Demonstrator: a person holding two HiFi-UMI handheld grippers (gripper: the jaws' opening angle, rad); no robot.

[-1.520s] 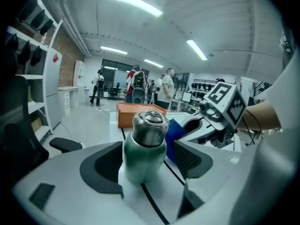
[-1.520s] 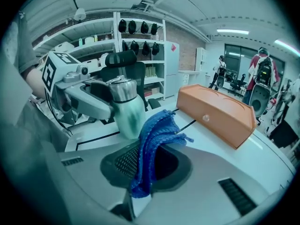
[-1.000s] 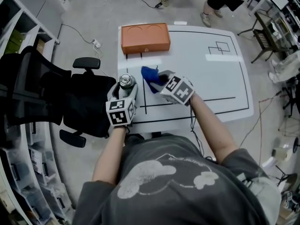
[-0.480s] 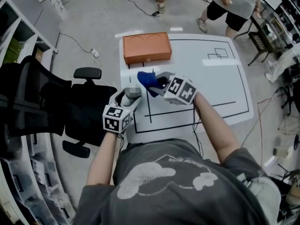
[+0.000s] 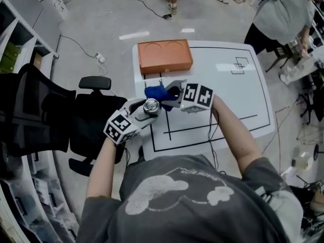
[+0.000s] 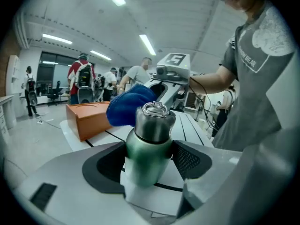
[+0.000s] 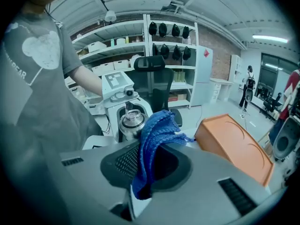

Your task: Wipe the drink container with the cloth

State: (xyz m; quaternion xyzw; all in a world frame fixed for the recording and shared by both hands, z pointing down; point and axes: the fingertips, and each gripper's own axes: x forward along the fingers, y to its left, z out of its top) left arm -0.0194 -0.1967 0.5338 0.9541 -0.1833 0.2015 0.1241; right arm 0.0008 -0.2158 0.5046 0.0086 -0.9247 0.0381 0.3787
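A green metal bottle (image 6: 149, 144) with a steel cap (image 5: 151, 105) is held above the table's left edge, tilted, with my left gripper (image 5: 143, 110) shut on its body. A blue cloth (image 5: 154, 92) hangs bunched from my right gripper (image 5: 167, 95), which is shut on it. The cloth (image 7: 154, 139) sits right beside the bottle's cap (image 7: 131, 120), close to or touching it. In the left gripper view the blue cloth (image 6: 127, 108) shows just behind the bottle's neck.
An orange box (image 5: 165, 56) lies at the far left of the white table (image 5: 228, 85) with black lines. A black office chair (image 5: 61, 115) stands left of the table. People stand beyond the table's far right corner (image 5: 283, 19).
My left gripper has swung the bottle up and rightward, tilting it toward the cloth. My right gripper with the cloth has shifted slightly left, so cloth and bottle are now together.
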